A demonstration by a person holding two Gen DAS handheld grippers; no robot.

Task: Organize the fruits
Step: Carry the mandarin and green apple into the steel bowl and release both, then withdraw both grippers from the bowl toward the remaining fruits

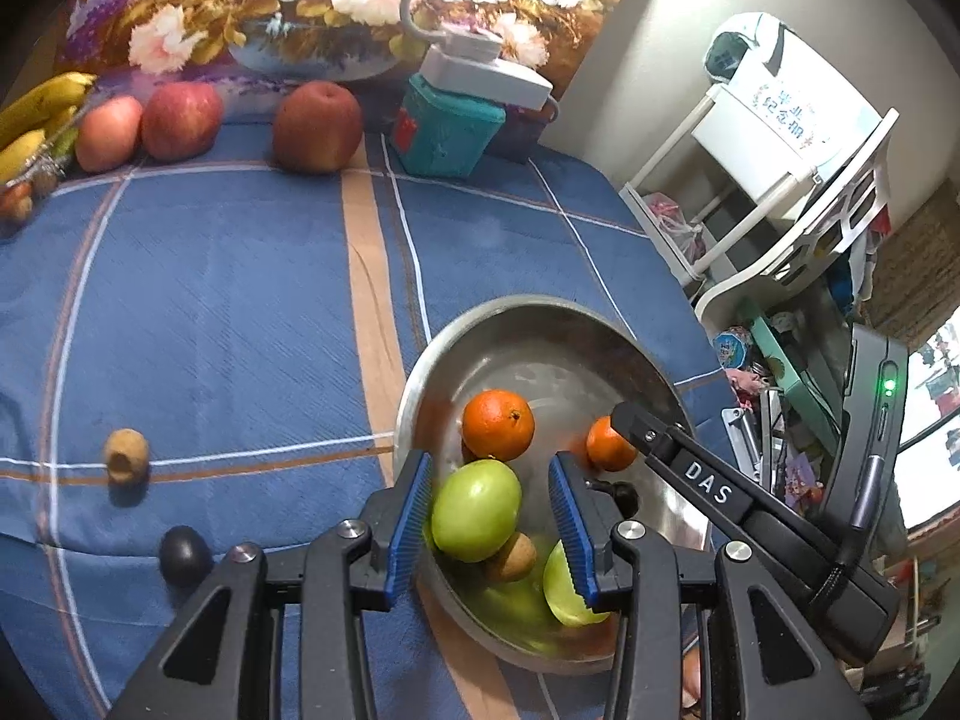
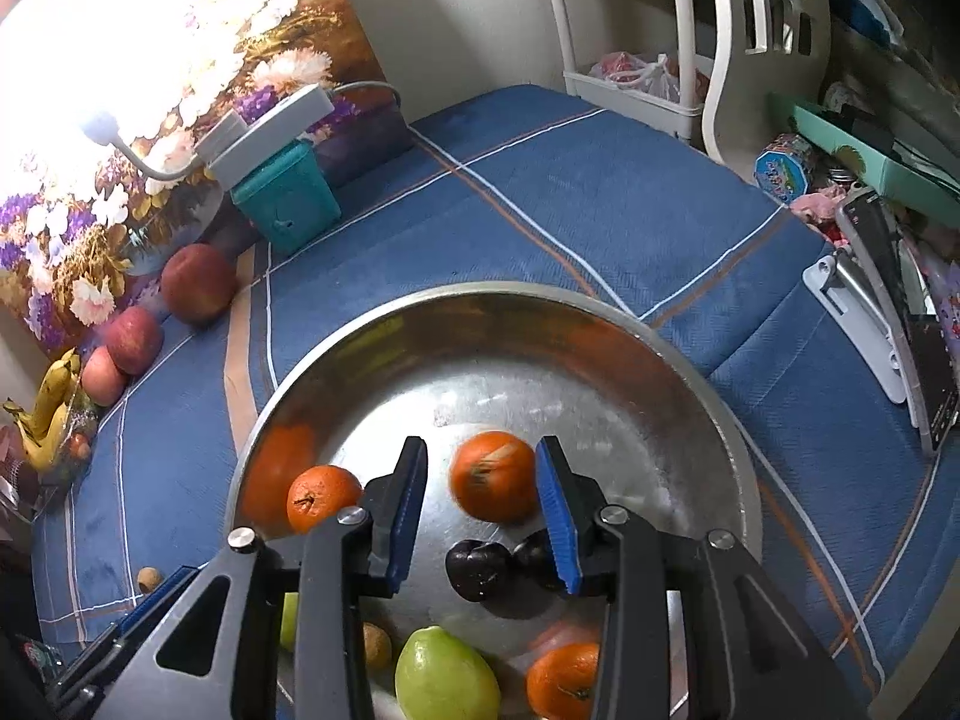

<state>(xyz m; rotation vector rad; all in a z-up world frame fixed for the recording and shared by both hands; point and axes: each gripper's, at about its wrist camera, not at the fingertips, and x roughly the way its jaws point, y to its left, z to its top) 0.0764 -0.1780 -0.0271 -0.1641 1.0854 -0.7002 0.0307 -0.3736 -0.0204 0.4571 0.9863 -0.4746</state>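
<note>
The left tool [image 1: 490, 531] hangs narrowly parted around a green fruit [image 1: 476, 510] in the steel bowl [image 1: 528, 324]; the right tool [image 2: 482, 510], equally narrow and gripping nothing, frames an orange [image 2: 493, 476].

We are in a lived-in home room: a table under a blue plaid cloth [image 1: 210, 312], a floral painting [image 1: 288, 6] leaning on the wall, a white shelf rack [image 1: 774, 180] and household clutter alongside.
</note>
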